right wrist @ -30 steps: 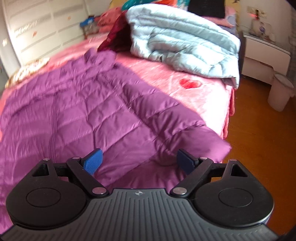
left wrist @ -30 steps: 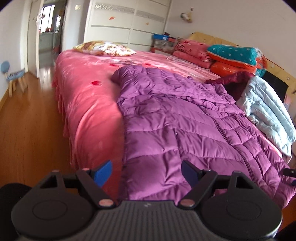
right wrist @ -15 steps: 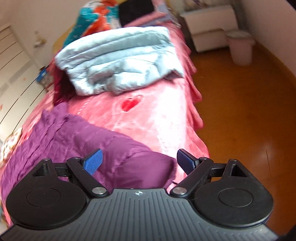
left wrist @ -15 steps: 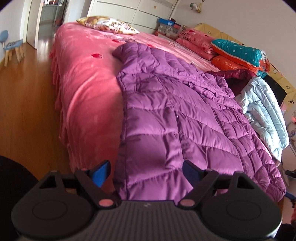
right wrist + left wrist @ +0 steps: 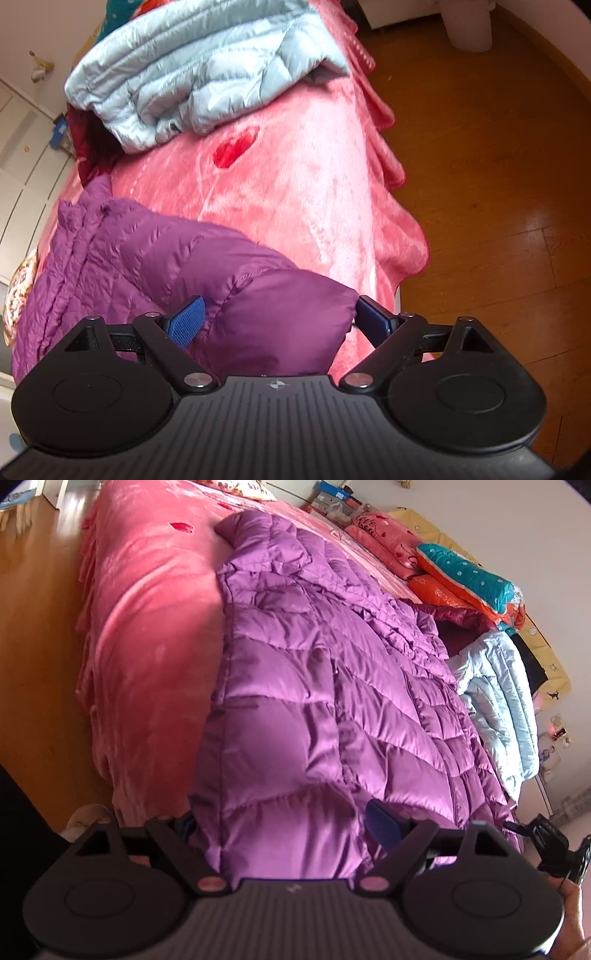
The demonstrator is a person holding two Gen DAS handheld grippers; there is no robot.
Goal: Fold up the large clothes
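Now close both wide-open grippers, left gripper and right gripper, squarely on purple coat edges straddled between fingers.

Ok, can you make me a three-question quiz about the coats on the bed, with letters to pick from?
1. Where does the blue coat lie?
A. on the floor
B. on the bed
C. in a basket

2. What colour is the coat nearest the tools?
A. purple
B. green
C. yellow

3. How is the right tool?
A. shut tight
B. open, coat's end between its fingers
C. holding a pillow

Answers: 1 B, it rests on the pink cover. 2 A, its quilted cloth is purple. 3 B, the blue pads stand apart on either side of the cloth.
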